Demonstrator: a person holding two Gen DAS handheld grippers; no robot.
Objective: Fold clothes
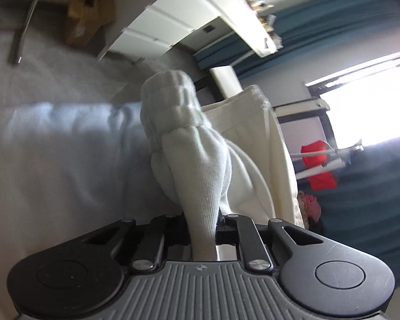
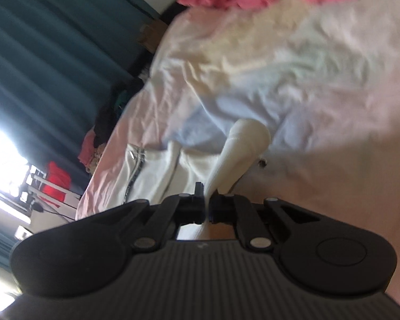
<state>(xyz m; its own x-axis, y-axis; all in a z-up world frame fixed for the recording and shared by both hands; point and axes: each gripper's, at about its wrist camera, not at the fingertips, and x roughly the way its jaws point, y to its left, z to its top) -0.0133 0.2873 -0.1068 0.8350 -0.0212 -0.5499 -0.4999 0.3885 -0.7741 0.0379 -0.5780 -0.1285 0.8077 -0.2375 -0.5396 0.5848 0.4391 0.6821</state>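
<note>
Both my left gripper point(image 1: 204, 221) and right gripper point(image 2: 207, 208) pinch the white garment point(image 1: 200, 160); I should keep it taut above the bed point(image 2: 333, 80).

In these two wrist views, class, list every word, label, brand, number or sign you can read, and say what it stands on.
No text can be read in either view.
Brown cardboard box: a pale label patch, too blurred to read.
Grey ribbed body of the left tongs: a small round mark, no letters.
White zipped garment: dark trim along the zip, no legible print.
</note>
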